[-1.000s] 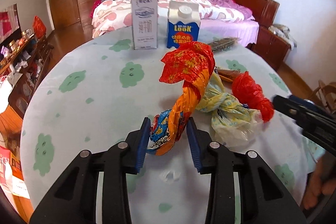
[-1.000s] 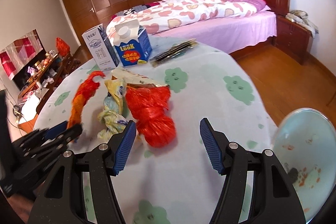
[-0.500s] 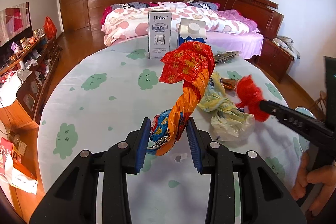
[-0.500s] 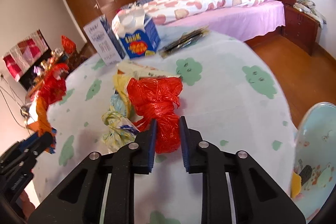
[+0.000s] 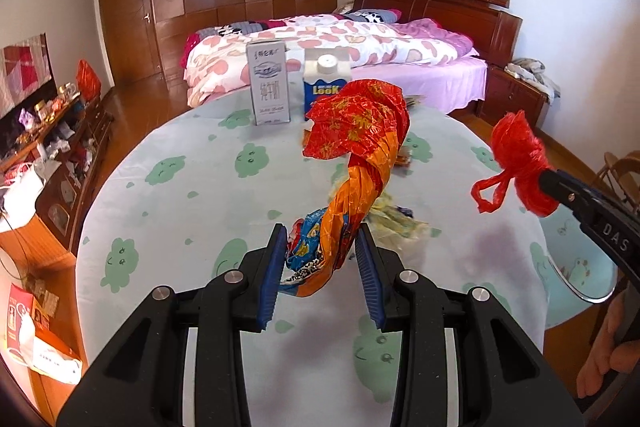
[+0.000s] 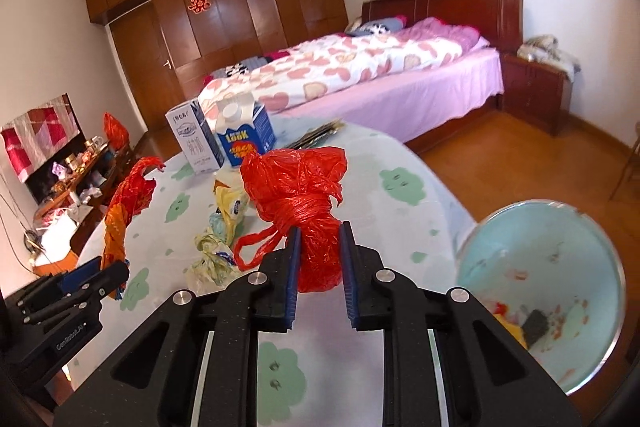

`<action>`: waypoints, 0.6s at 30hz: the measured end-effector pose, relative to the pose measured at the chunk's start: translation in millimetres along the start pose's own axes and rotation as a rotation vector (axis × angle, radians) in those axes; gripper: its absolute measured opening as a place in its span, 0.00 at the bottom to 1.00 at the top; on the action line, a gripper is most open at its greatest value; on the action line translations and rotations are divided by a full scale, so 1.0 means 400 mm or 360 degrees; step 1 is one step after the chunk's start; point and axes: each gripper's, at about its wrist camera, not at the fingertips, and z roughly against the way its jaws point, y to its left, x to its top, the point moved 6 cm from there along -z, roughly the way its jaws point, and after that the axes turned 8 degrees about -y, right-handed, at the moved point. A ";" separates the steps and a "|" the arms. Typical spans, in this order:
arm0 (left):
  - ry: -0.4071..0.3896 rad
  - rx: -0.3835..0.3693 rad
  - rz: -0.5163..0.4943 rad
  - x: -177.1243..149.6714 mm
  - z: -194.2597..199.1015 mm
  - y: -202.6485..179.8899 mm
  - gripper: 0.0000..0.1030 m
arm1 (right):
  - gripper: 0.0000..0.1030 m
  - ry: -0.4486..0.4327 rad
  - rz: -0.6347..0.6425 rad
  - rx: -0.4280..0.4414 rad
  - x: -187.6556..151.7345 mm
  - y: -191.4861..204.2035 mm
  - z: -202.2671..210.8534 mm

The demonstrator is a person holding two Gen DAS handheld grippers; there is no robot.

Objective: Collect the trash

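Two grippers each hold a piece of trash above the round table [image 5: 168,195], whose pale cloth bears green cloud faces; the left gripper [image 5: 321,259] has its blue pads pressed on the lower end of a twisted wrapper [image 5: 360,163], red at its flared top, orange down the twist, blue and patterned at the bottom, and the wrapper stands up and away from the jaws, clear of the cloth; the jaws are narrow, closed on the foil. The right gripper [image 6: 319,259] is clamped on a knotted red bag [image 6: 304,195]; its jaws have just been closing and now pinch the bag's lower bundle, with the crumpled top above them and a loose loop hanging to the left; the bag is lifted off the table. In the left wrist view that same bag shows at the right, at the tip of the other tool, with a hand partly seen below it at the frame's edge. On the cloth between the two lies a yellow bag [image 6: 220,227], crumpled and twisted; behind it stand a grey carton [image 5: 269,83] and a blue carton [image 5: 326,87], just beside each other near the far edge; a dark flat packet [image 6: 318,137] lies right of them. A pale blue bin [image 6: 560,267] sits off the table's right side with some scraps inside; a bed [image 6: 380,67] fills the background.
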 end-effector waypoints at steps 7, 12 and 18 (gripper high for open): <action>-0.0009 -0.0018 -0.0057 -0.006 0.028 -0.045 0.35 | 0.19 -0.0053 0.0031 -0.0038 0.008 -0.021 0.061; -0.0010 -0.0036 -0.0087 -0.008 0.043 -0.080 0.35 | 0.19 -0.0060 0.0013 -0.0065 0.008 -0.045 0.090; -0.0030 -0.0055 -0.0119 -0.005 0.064 -0.111 0.35 | 0.19 -0.0081 0.0011 -0.0090 0.005 -0.056 0.125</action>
